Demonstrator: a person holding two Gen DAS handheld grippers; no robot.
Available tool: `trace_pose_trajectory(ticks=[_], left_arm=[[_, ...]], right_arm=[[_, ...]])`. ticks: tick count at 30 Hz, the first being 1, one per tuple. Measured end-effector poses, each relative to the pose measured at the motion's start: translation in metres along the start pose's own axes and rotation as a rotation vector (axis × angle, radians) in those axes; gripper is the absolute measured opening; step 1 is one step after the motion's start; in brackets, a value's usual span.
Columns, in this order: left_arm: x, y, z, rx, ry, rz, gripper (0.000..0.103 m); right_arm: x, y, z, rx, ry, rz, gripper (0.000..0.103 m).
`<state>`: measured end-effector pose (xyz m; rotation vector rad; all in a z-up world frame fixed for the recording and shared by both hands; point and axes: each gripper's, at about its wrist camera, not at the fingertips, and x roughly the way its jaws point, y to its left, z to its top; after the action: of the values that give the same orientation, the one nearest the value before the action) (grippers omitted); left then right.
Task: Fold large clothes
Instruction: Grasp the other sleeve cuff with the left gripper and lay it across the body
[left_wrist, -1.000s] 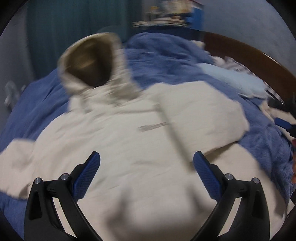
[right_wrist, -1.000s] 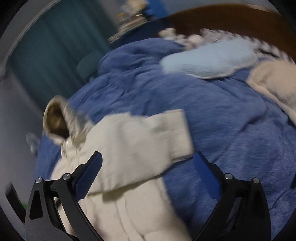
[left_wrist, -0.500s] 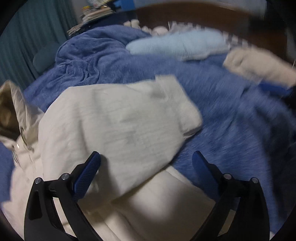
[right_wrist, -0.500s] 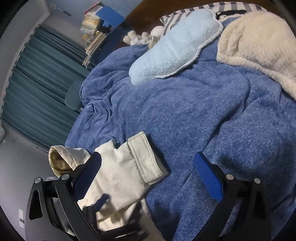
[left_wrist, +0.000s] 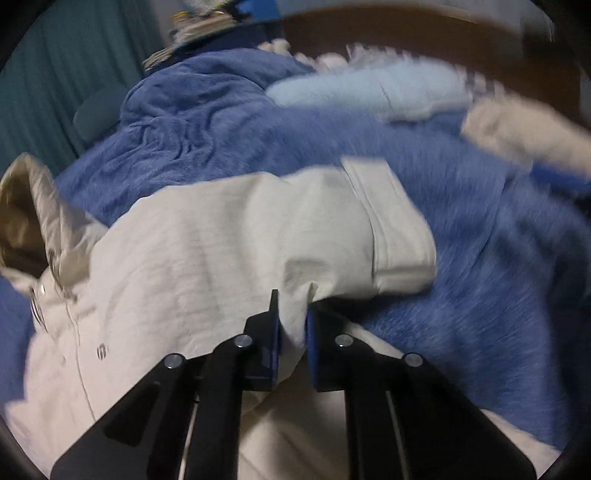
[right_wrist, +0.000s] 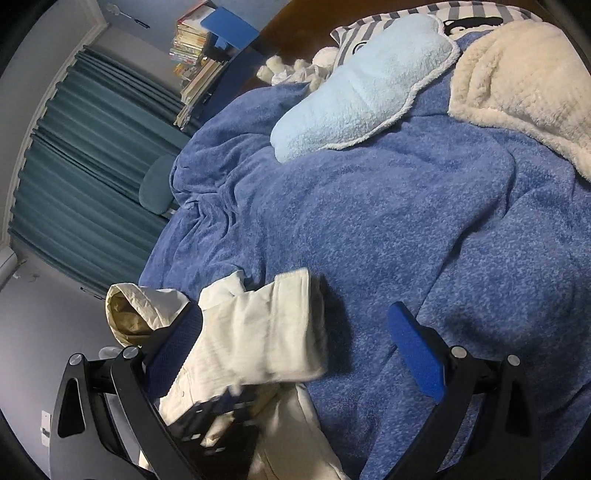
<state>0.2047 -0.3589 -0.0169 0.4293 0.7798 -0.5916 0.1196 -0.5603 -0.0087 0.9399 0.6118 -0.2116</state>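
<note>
Reading from left to right, we see first the tan-lined hood (left_wrist: 26, 218) of the cream hooded jacket of crinkled woven cloth (left_wrist: 177, 280), which lies spread on the plush blue fleece blanket (left_wrist: 498, 295) covering the bed. The jacket's body runs along the near edge of the scene, while its sleeve (left_wrist: 295, 229) lies folded across the chest, long axis running left to right and ending in the broad turned cuff (left_wrist: 395, 229) at the right. The left gripper (left_wrist: 291, 332) stands at the near edge of that sleeve, just short of the cuff; its jaws have just been closing and now pinch a fold of the sleeve cloth between the blue pads. In the right wrist view, the right gripper (right_wrist: 295, 350) has its jaws spread wide with nothing pressed between them; the cuffed sleeve (right_wrist: 258, 332) lies toward its left finger, and bare blanket lies under the right finger. We judge the left hand to be the nearer and the working one. The coming move turns on the sleeve's long axis: any carry should run across it, toward the jacket's body. Far right lie a pale blue plush cushion (right_wrist: 369, 92) and a cream fleece throw (right_wrist: 524, 88), well apart from the jacket.
</note>
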Motion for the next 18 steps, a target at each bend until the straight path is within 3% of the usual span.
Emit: trace_pose_trajectory(ticks=[10, 18], left_arm=[[-0.101, 0.094, -0.016, -0.266, -0.211, -0.031, 0.008], [-0.121, 0.170, -0.061, -0.415, -0.196, 0.039, 0.008]], right_arm=[[0.016, 0.031, -0.018, -0.154, 0.039, -0.038, 0.096], [0.058, 0.061, -0.058, -0.319, 0.155, -0.086, 0.096]])
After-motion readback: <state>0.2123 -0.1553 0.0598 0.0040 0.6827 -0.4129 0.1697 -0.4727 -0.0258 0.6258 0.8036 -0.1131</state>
